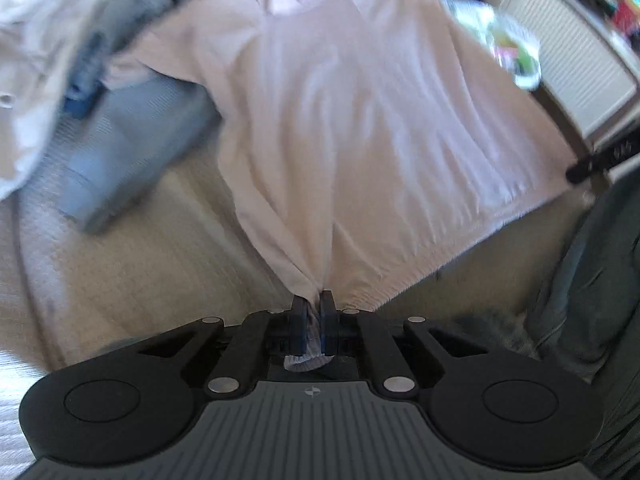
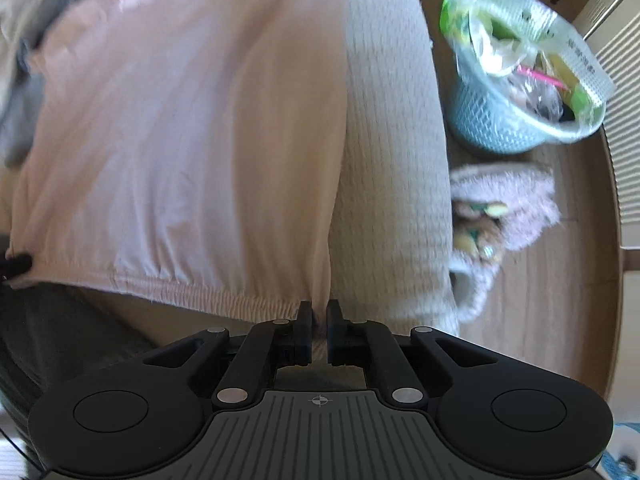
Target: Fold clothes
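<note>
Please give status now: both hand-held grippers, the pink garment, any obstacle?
Left hand-held gripper shut on pink garment hem. Right hand-held gripper shut on same hem. Garment spread on bed. Blue clothing beside it, not blocking.

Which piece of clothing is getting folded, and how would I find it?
Look at the big beige bed cover. Spread flat across its middle lies the pale pink top, bigger than anything nearby. Unlike the blue and cream clothes heaped beside it, its stretchy bottom hem is pinched by the left tool and the right tool.
</note>
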